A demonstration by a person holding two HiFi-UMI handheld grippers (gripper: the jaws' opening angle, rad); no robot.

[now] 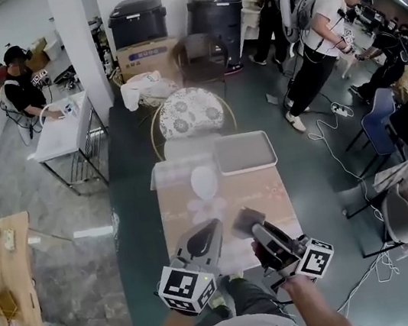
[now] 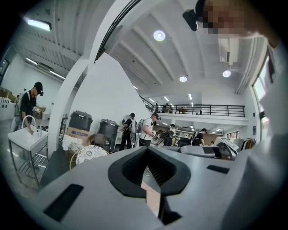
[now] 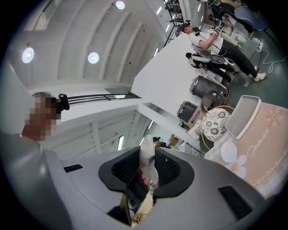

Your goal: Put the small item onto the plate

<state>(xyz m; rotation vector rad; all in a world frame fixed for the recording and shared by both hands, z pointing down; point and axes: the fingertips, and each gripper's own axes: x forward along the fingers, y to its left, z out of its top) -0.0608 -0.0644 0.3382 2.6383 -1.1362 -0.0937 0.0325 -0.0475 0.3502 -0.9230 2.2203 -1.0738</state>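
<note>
Around the table [image 1: 274, 189] is a big hall with a white ceiling and round lamps, where several people stand or sit at work. Between the fingers [image 3: 122, 170] of the right gripper [image 1: 255, 229] sits the small item [image 3: 147, 158]. It is white, long and rounded, and it stands up out of the dark pads that press it from both sides. The fingers [image 2: 134, 170] of the left gripper [image 1: 202, 242] are pressed together with nothing between them. Only a thin slit stays at their base, and through it a bit of the pink cloth shows. Both grippers hang over the near edge of the table, just beside each other, the left one a little lower in the head view. The white plate [image 1: 204, 181] lies further away, near the middle of the flowered cloth, so the item is well apart from it. Behind the plate, at the far right corner, a grey tray [image 1: 243, 152] lies flat. Past the table stands a round chair [image 1: 190, 112] with a patterned cushion. Then come a cardboard box [image 1: 149, 55] and two black bins [image 1: 137, 18] against the white wall. At the left a person [image 1: 24, 89] sits at a white desk.
</note>
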